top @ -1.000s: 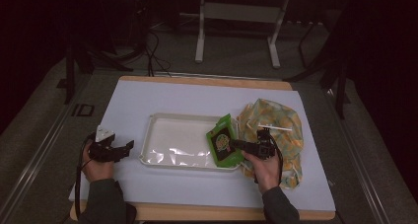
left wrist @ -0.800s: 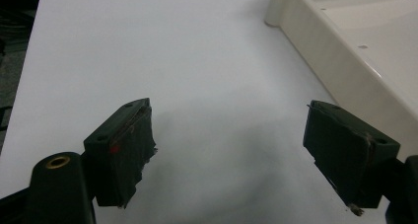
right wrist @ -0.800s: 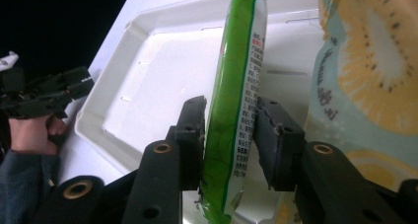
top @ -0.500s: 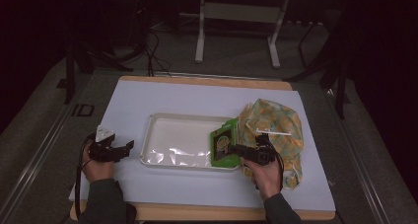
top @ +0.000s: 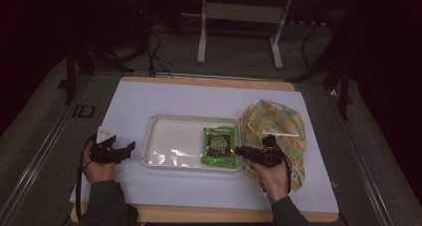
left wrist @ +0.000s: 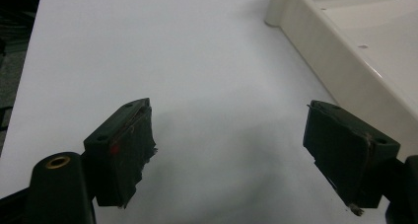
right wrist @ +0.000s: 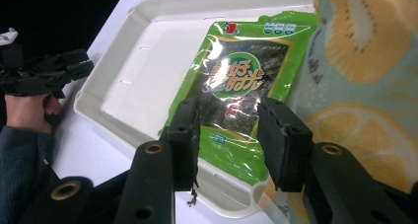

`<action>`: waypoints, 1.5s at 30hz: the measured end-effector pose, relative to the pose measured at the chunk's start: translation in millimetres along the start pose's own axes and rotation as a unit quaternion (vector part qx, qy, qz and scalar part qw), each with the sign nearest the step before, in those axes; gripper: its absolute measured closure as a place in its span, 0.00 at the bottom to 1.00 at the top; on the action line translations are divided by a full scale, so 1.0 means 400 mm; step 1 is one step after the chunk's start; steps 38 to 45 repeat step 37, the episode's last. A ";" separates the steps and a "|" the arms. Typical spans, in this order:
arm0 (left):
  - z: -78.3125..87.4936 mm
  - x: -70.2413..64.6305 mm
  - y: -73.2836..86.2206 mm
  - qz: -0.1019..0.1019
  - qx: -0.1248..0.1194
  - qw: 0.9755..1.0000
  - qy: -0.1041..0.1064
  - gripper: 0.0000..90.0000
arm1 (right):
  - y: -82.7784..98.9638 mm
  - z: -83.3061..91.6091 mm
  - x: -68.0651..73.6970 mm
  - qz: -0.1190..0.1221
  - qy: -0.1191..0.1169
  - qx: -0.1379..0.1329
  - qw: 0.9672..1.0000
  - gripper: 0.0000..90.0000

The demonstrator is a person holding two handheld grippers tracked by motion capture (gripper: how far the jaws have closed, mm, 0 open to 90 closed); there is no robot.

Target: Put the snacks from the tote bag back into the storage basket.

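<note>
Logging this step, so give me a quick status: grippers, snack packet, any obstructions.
Left hand-held gripper open, parked beside the cream plastic tray. Right hand-held gripper jaws just opened, nothing clamped. Green foil seaweed packet lies flat in the tray. Nothing blocking.

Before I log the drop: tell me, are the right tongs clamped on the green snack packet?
No. The green snack packet lies flat in the white tray, and the right tongs stand open above it, pads apart.

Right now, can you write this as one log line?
right gripper: open, jaws just opened, nothing held | green snack packet: flat in tray | left gripper: open over table
</note>
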State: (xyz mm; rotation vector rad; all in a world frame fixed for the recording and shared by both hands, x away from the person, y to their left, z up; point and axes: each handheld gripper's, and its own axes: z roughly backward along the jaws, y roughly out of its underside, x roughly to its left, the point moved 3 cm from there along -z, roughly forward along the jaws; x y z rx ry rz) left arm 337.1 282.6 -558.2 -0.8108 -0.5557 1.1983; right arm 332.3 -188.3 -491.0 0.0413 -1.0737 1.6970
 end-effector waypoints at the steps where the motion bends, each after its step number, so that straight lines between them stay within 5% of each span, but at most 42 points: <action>1: 0.000 0.000 0.000 0.000 0.000 1.000 0.000 0.22 | 0.000 0.000 0.000 0.000 0.000 0.000 1.000 0.68; 25: -0.001 -0.001 0.000 -0.001 0.001 1.000 0.000 0.22 | -0.058 0.076 -0.026 0.042 0.058 -0.006 0.997 0.78; 36: -0.002 0.000 0.000 -0.001 0.004 1.000 -0.002 0.21 | -0.083 0.143 -0.067 0.033 0.080 -0.034 0.996 0.80; 45: -0.002 0.000 0.000 -0.001 0.004 1.000 -0.002 0.21 | -0.083 0.143 -0.067 0.033 0.080 -0.034 0.996 0.80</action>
